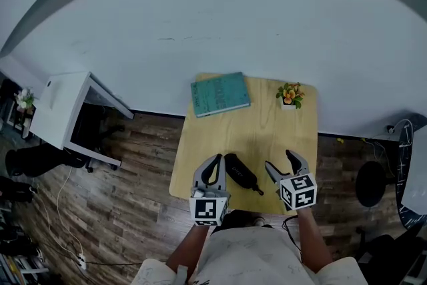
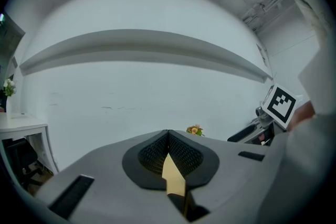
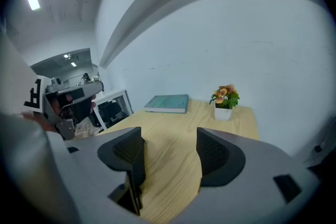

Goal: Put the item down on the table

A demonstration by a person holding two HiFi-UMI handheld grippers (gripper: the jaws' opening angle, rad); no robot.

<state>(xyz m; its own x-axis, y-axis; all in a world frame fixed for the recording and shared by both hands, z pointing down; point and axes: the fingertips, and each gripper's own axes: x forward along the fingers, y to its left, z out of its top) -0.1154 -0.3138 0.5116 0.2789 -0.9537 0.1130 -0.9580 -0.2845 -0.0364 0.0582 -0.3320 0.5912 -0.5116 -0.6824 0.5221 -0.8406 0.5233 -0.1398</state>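
Note:
A black oblong item lies on the light wooden table near its front edge, between my two grippers and touched by neither. Just left of it is my left gripper; in the left gripper view its pads meet, so the left gripper is shut on nothing. My right gripper hovers to the item's right. In the right gripper view this right gripper stands open over bare table. Neither gripper view shows the item.
A teal book lies at the table's back left and a small potted flower at the back right. A white wall runs behind the table. A white side table stands on the wooden floor to the left.

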